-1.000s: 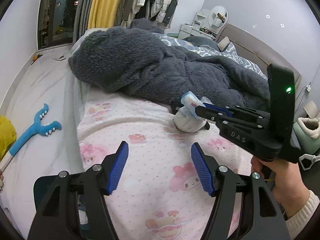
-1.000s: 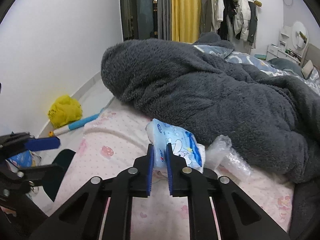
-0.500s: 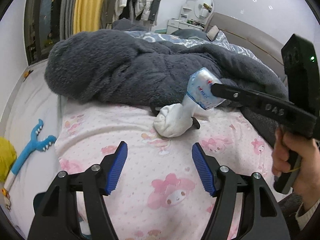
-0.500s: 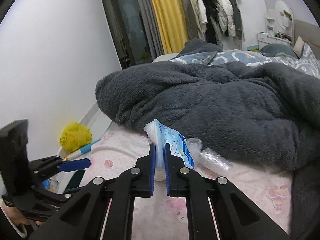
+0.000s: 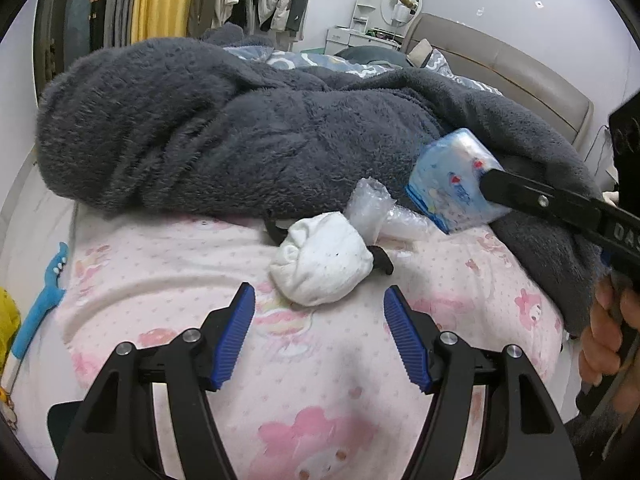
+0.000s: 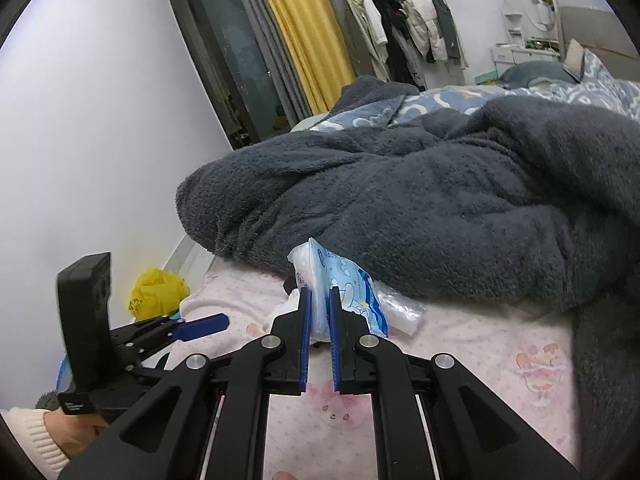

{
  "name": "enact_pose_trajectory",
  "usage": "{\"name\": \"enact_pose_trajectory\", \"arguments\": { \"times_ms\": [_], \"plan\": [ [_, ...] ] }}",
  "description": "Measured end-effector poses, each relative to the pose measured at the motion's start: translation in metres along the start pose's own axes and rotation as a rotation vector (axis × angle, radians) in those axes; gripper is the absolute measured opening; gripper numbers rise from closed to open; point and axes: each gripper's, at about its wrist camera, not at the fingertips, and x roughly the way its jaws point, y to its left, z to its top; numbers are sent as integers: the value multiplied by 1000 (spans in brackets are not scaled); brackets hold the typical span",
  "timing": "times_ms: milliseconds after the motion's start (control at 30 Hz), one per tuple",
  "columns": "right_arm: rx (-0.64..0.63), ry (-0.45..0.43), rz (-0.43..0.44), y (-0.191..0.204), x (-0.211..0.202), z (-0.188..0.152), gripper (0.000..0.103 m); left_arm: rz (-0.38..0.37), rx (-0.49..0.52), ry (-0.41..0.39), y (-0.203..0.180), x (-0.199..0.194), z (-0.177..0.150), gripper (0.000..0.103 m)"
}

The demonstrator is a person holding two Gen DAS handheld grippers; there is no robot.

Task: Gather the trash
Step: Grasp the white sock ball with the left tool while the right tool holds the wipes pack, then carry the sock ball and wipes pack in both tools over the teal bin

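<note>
Right gripper (image 6: 319, 304), blue ribbed fingers (image 6: 305, 332) clamped tight on a soft plastic tissue pack (image 6: 344, 292), pale blue with cartoon print, crinkled and glossy, lifted clear of the bed (image 5: 340, 380). Same pack seen from the left wrist (image 5: 452, 184), held out in front of the fuzzy dark grey blanket (image 5: 200, 128).

Left gripper (image 5: 318, 336), fingers apart with nothing between them, hovering just short of a balled-up white sock (image 5: 320, 268), soft and rounded, lying on the pink dotted sheet with cartoon figures. Just beyond the sock, a scrap of clear bubble wrap (image 5: 372, 208), puckered and shiny, tucked against the blanket's edge. A black curved piece (image 5: 382, 260) poking out beside the sock; cannot tell what.

Compared with a second ago: pack carried up and off to the right, away from the sock. Sock now closer and nearly centred ahead of the left fingers. Bubble wrap newly uncovered in the left view. Yellow bag (image 6: 156, 292) on the floor by the wall.
</note>
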Motion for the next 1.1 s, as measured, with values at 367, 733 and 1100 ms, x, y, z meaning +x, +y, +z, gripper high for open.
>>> {"name": "enact_pose_trajectory", "arguments": {
  "times_ms": [367,733,1100],
  "plan": [
    [62,-7,25,-16,-6,-1,9,2,-57,22,4,28,8,68],
    [98,3,19,-12,-14,7,9,-40,-103,59,13,42,5,43],
    [82,34,21,20,0,13,9,-5,-65,-5,21,-22,-16,39]
  ]
}}
